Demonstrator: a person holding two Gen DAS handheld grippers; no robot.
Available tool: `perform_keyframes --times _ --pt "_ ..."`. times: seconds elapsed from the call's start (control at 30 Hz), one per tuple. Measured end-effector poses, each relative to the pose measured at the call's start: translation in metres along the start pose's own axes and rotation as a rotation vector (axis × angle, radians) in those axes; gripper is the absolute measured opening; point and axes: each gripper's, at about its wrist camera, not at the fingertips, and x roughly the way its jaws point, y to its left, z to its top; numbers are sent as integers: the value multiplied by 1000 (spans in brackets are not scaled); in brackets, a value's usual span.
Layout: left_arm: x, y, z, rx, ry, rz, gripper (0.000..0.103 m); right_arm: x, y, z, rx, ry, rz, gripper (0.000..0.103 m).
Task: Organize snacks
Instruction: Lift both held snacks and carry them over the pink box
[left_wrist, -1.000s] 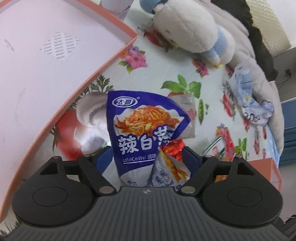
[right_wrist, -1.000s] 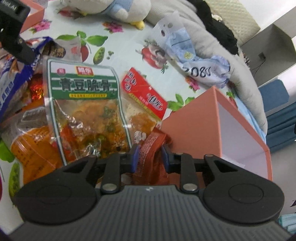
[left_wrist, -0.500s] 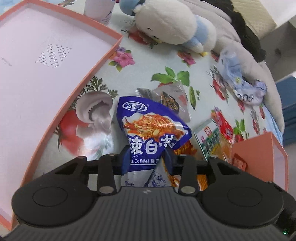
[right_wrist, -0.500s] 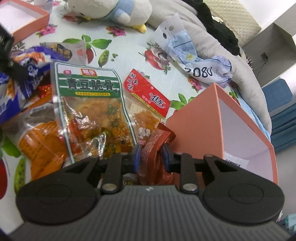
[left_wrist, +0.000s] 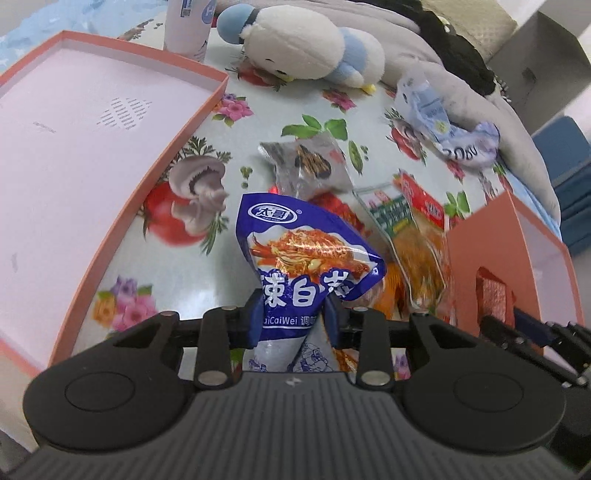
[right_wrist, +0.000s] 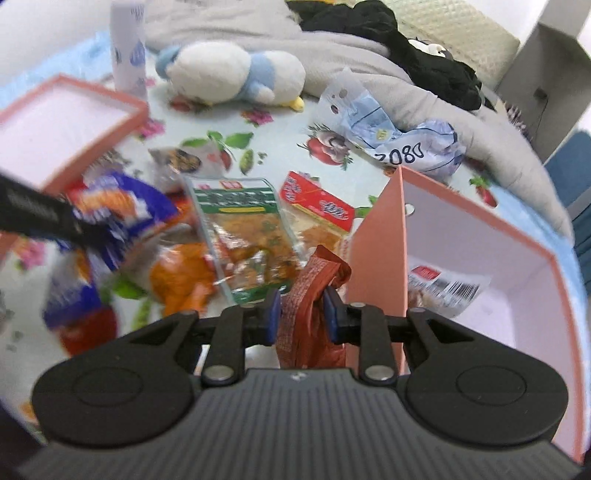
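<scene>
My left gripper (left_wrist: 293, 315) is shut on a blue spicy-cabbage snack packet (left_wrist: 306, 258) and holds it above the flowered tablecloth. My right gripper (right_wrist: 301, 314) is shut on a red-brown snack packet (right_wrist: 310, 291), raised beside the left wall of the orange box (right_wrist: 376, 236), which holds a white-labelled packet (right_wrist: 443, 284). On the cloth lie a green-labelled clear packet (right_wrist: 243, 229), a red packet (right_wrist: 317, 203), an orange packet (right_wrist: 181, 277) and a grey packet (left_wrist: 310, 166). The right gripper with its red packet shows in the left wrist view (left_wrist: 495, 295).
A shallow orange box lid (left_wrist: 74, 155) lies at the left. A white and blue plush toy (left_wrist: 306, 48), a white bottle (right_wrist: 127, 48), a crumpled blue-white bag (right_wrist: 391, 136) and grey and black clothes (right_wrist: 406, 48) lie at the back.
My left gripper closed on the blue packet and lifted it. My right gripper rose with the red-brown packet towards the orange box opening.
</scene>
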Motion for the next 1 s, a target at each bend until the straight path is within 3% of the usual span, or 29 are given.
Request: perform_keyframes --times 0.13,0.33,0.7,1.0 --pt "-16 -2 -24 36 -32 -11 38 -18 -5 -19 117 -30 74 28" --pt "-44 -11 -56 79 -70 -14 38 -49 0 -55 150 -106 121 28" --pt "-93 -38 -97 175 -149 -50 38 -100 -4 -83 224 -193 152 28" --pt "-136 -55 -122 197 -206 -101 38 -150 -17 -100 293 -258 159 28"
